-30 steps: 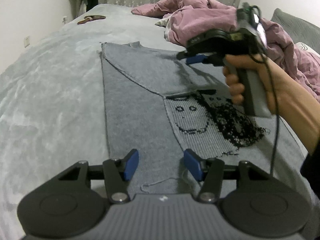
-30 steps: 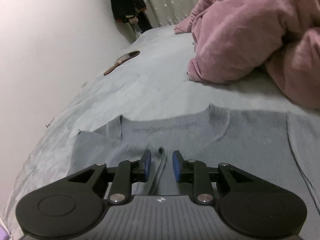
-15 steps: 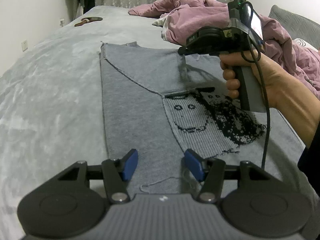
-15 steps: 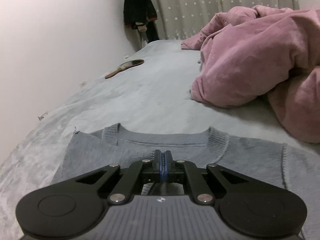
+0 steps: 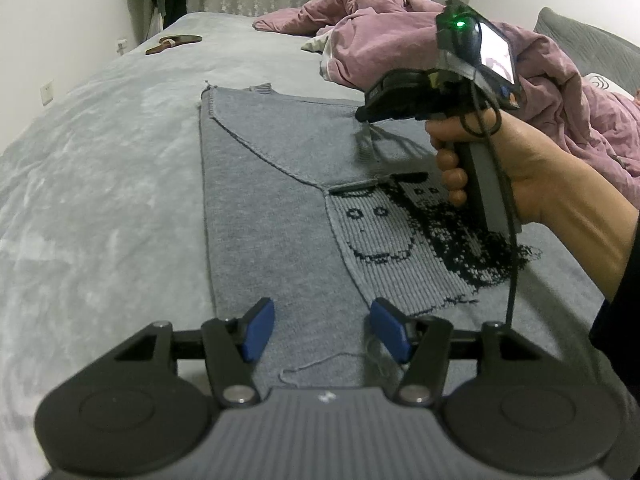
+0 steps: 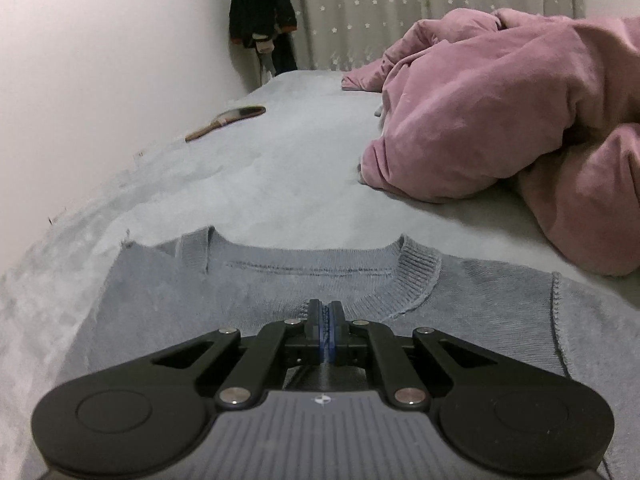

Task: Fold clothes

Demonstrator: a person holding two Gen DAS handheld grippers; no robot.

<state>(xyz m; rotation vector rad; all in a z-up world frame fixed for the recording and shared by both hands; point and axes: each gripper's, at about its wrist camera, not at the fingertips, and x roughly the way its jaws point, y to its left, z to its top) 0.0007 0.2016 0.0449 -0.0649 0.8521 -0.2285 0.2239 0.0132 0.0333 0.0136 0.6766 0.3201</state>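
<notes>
A grey knit sweater [image 5: 280, 216] with a black face pattern lies flat on the bed, its left sleeve folded across the chest. My left gripper [image 5: 322, 328] hovers open just above the hem, with nothing between its blue pads. In the left wrist view a hand holds my right gripper [image 5: 361, 114] over the chest, shut on the sleeve's ribbed cuff [image 5: 365, 146], which hangs lifted off the sweater. In the right wrist view the right gripper [image 6: 325, 320] has its pads pressed together on a thin fold of fabric, just before the sweater's neckline [image 6: 416, 268].
A crumpled pink duvet [image 6: 500, 112] is piled at the back right of the grey bedspread [image 5: 100, 168]. A wooden-handled hand mirror [image 6: 226, 122] lies far left near the wall. A grey pillow [image 5: 592, 44] sits at the right. Dark clothes [image 6: 260, 12] hang in the corner.
The right gripper has gone from open to shut on the sleeve cuff and has raised it a little. The left gripper has stayed over the hem.
</notes>
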